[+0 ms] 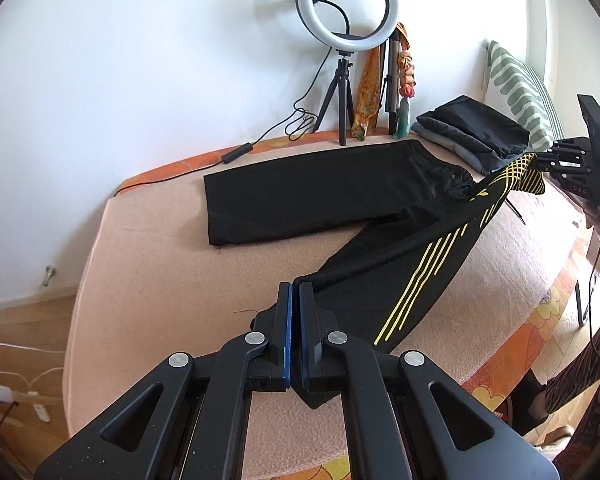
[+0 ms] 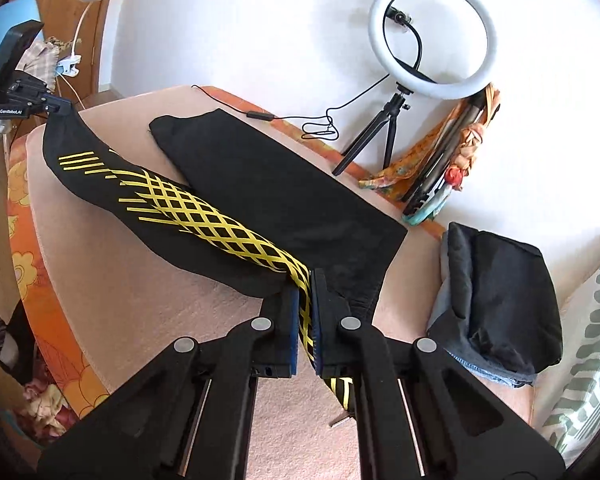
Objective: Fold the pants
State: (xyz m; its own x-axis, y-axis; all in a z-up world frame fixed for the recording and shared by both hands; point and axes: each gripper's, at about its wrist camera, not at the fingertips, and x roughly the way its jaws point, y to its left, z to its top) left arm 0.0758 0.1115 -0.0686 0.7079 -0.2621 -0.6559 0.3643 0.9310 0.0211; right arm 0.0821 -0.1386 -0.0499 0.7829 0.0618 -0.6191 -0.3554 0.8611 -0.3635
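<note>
Black pants (image 1: 300, 196) with yellow stripes lie on a pink-covered bed (image 1: 148, 248). One leg lies flat at the back. The other striped leg (image 1: 420, 264) is lifted between the two grippers. My left gripper (image 1: 294, 292) is shut on that leg's cuff end. My right gripper (image 2: 305, 280) is shut on the waist end with the yellow lattice print (image 2: 220, 216). In the left wrist view the right gripper (image 1: 556, 160) shows at the far right holding the yellow part. In the right wrist view the left gripper (image 2: 60, 110) shows at the far left holding the cuff.
A ring light on a tripod (image 1: 346, 12) stands at the back against the wall with its cable (image 1: 236, 154) on the bed. A stack of folded clothes (image 1: 472, 132) lies at the back right beside a green-patterned pillow (image 1: 516, 88). The bed's edge (image 1: 500, 368) is near.
</note>
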